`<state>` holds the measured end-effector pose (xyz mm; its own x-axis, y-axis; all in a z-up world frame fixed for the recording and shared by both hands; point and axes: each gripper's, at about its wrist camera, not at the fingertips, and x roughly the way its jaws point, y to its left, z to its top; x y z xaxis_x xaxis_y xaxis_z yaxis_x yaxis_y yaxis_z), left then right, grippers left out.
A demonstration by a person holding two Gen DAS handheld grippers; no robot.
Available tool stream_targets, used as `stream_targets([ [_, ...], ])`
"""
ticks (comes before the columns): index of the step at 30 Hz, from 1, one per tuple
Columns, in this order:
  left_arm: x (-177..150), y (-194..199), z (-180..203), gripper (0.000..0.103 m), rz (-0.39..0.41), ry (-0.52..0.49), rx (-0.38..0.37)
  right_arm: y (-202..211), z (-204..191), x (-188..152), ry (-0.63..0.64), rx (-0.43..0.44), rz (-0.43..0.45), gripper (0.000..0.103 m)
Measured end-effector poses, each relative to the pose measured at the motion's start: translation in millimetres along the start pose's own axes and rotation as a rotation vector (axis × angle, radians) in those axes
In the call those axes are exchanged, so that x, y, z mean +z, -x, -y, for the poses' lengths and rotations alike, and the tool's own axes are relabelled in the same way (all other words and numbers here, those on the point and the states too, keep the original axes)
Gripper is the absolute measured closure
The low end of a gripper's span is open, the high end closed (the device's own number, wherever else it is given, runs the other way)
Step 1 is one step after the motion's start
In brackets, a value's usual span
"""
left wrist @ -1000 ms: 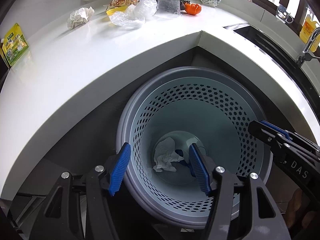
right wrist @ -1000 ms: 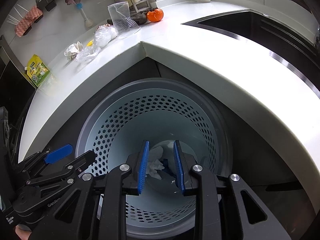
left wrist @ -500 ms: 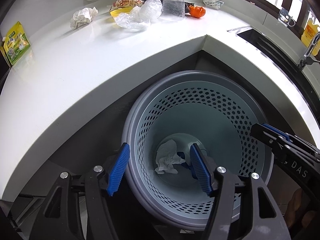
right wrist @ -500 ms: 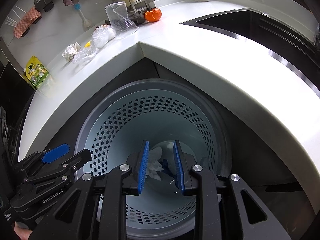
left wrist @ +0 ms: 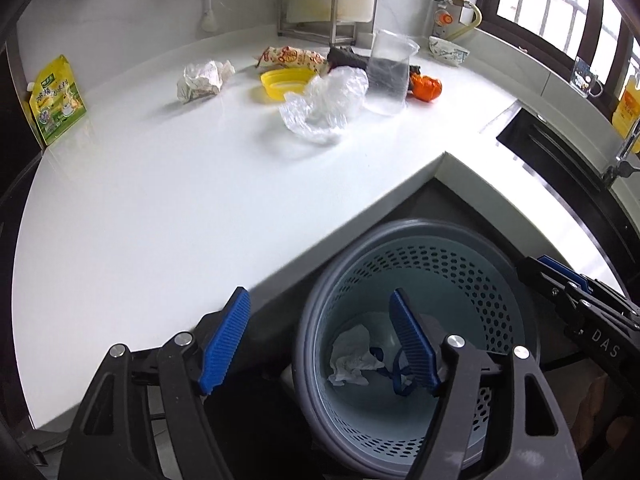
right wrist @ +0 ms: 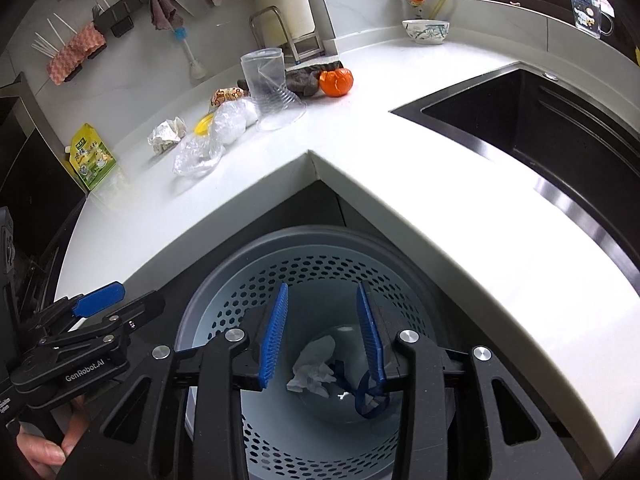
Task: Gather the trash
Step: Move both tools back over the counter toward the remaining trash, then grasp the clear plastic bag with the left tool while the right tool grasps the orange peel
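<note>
A grey perforated waste basket (left wrist: 500, 280) (right wrist: 320, 268) stands on the floor below the counter corner. Inside lie a crumpled white tissue (left wrist: 352, 354) (right wrist: 314, 364) and a blue looped strip (right wrist: 370, 396). My left gripper (left wrist: 320, 340) is open and empty, over the basket's left rim. My right gripper (right wrist: 322, 332) is open and empty, above the basket mouth. On the counter lie a crumpled paper ball (left wrist: 202, 80) (right wrist: 166, 136), a clear plastic bag (left wrist: 326, 102) (right wrist: 200, 154), a yellow lid (left wrist: 286, 82), a snack wrapper (left wrist: 294, 57), a crushed clear cup (left wrist: 390, 76) (right wrist: 270, 84) and orange peel (left wrist: 426, 87) (right wrist: 337, 81).
A white L-shaped counter (left wrist: 160, 208) (right wrist: 440, 184) wraps the basket. A black sink (right wrist: 540, 128) is at the right. A yellow-green pouch (left wrist: 56, 100) (right wrist: 92, 156) stands at the counter's left end. A bowl (right wrist: 426, 31) sits by the window.
Both grippers have lifted and tilted up from the basket, so the counter fills more of each view. The right gripper's jaws have opened wider. The trash on the counter has not moved.
</note>
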<state>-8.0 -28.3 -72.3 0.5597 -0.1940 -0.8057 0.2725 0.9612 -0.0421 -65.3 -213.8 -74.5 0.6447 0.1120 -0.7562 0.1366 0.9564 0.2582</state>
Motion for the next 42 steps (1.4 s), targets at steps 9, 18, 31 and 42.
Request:
stream_targets([
  [9,64,-4,-11,0.026,0.097,0.027,0.047,-6,7,64,0.047,-0.032,0.066,0.064],
  [18,104,-35,-14,0.024,0.103,0.048,0.088,-41,13,130,0.118,-0.045,0.079,0.060],
  [31,129,-79,-8,0.024,0.067,0.059,0.088,-117,28,188,0.150,-0.001,0.022,0.059],
  [42,133,-91,-8,0.023,0.042,0.065,0.098,-147,26,208,0.213,0.011,-0.031,0.053],
])
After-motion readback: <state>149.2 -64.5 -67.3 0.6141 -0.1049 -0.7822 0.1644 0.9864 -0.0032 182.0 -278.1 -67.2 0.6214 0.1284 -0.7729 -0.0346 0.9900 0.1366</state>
